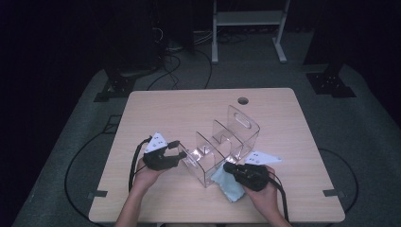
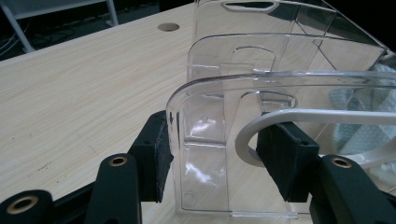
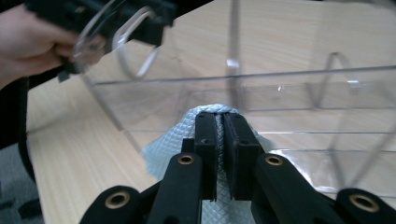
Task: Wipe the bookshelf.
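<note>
I was wiping down the clear plastic organizer [image 1: 222, 146], and by my judgement the job was somewhere in its middle. The organizer stood on the tabletop [image 1: 156, 109] a little toward my edge of it, roughly midway between the left and right edges, its dividers upright and its long side wall facing my right hand. The pale blue cloth [image 1: 227, 183] lay against the lower part of that wall near the corner closest to me, with part of it spread on the wood. I could not tell from the plastic how much had already been cleaned; no smears or streaks showed either way. The inner dividers and the far end with the handle cut-out looked to be what was left, though that is my guess.

My left gripper [image 1: 176, 150] stood at a middling width and was clamped on the near end panel of the organizer: in the left gripper view one pad [image 2: 158, 156] pressed the outer face of the panel and the other sat inside it, beside a white curved piece I could not identify. That hold steadied the organizer.

My right gripper [image 1: 228, 167] was closed to a narrow gap, and the right gripper view showed its pads [image 3: 206, 140] pinching a fold of the cloth, the bunched tip touching the side wall.
</note>
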Demonstrator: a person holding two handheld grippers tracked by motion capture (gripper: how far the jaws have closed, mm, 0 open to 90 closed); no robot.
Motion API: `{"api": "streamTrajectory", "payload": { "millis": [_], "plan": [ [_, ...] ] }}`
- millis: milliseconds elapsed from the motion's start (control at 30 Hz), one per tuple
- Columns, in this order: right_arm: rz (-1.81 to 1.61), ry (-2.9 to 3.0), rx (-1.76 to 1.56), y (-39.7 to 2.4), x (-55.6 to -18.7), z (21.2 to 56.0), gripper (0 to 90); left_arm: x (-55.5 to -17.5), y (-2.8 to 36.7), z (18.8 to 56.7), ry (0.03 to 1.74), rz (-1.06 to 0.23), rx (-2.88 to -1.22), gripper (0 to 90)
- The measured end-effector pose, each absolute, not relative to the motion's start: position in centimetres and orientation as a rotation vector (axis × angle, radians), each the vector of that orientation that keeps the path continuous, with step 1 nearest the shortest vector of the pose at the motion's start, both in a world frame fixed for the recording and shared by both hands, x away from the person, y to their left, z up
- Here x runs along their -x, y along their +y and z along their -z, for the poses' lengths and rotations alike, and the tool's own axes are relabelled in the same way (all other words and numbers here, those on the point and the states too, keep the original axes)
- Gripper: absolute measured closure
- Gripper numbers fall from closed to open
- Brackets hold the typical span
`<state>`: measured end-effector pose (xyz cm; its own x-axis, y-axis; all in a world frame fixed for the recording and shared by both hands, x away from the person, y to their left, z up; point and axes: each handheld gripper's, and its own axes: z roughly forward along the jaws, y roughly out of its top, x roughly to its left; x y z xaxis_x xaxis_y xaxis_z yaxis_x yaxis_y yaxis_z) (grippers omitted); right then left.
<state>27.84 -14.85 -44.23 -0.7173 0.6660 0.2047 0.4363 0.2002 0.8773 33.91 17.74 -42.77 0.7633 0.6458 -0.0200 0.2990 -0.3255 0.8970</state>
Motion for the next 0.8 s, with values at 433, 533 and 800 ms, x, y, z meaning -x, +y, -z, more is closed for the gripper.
{"api": "streamTrajectory", "payload": {
  "millis": [433,533,800],
  "plan": [
    [-1.541,2.23,-1.103,-15.8,-28.5,44.3,83.8,-33.9,17.8,42.8,0.714,-0.42,-1.924,45.9],
    [-1.525,2.262,-1.074,-14.7,-28.0,44.7,83.8,-34.0,17.9,42.8,0.715,-0.422,-1.922,45.8],
    [-1.535,2.244,-1.1,-15.7,-28.5,44.3,83.7,-34.0,17.9,42.8,0.715,-0.421,-1.924,45.9]
  ]
}}
